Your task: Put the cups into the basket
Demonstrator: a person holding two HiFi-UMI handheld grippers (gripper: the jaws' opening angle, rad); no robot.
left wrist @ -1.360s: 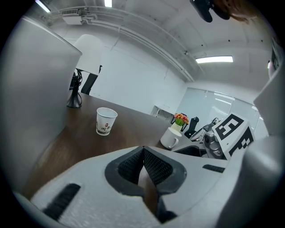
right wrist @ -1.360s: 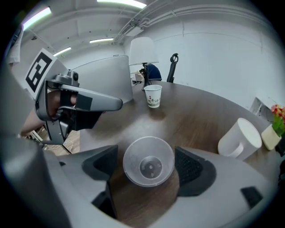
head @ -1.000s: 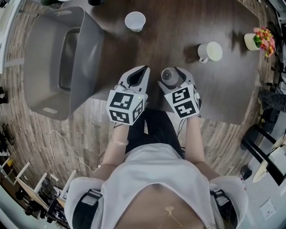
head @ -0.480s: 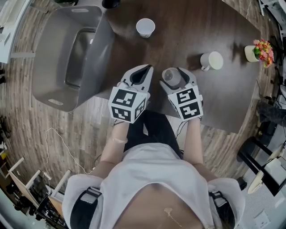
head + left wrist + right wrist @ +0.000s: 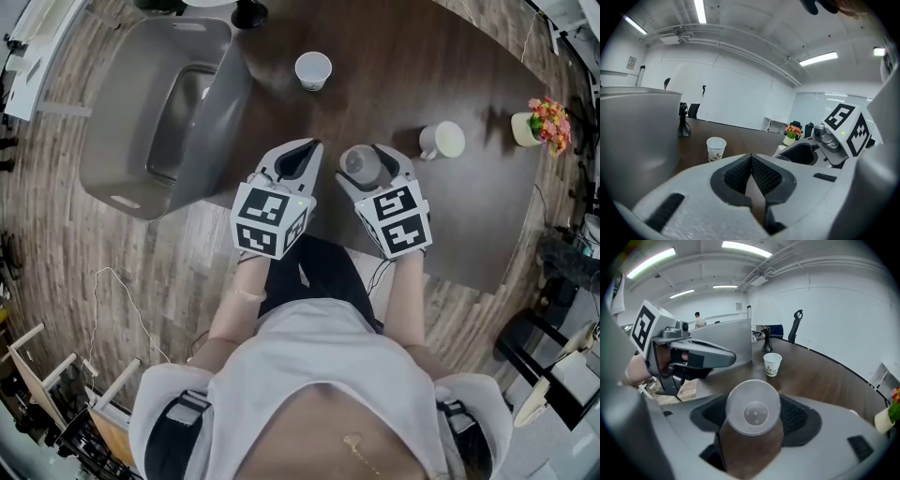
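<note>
The right gripper point(image 5: 367, 161) squeezes a clear cup point(image 5: 753, 407); the left gripper point(image 5: 751, 159) is closed and empty. Further off, a white mug point(image 5: 442, 141) and a paper cup point(image 5: 313, 70) wait on the table point(image 5: 403, 56). Hold gently, lift over the tall basket point(image 5: 127, 112) wall, let go low inside

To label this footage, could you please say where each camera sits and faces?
Head view: on the person's head, facing steeply down at table, basket, left hand-held gripper, right hand-held gripper; torso shows.
Left gripper view: rides the left one, looking along closed jaws toward the paper cup.
Right gripper view: rides the right one, looking along jaws gripping a clear cup.
All share the paper cup.
</note>
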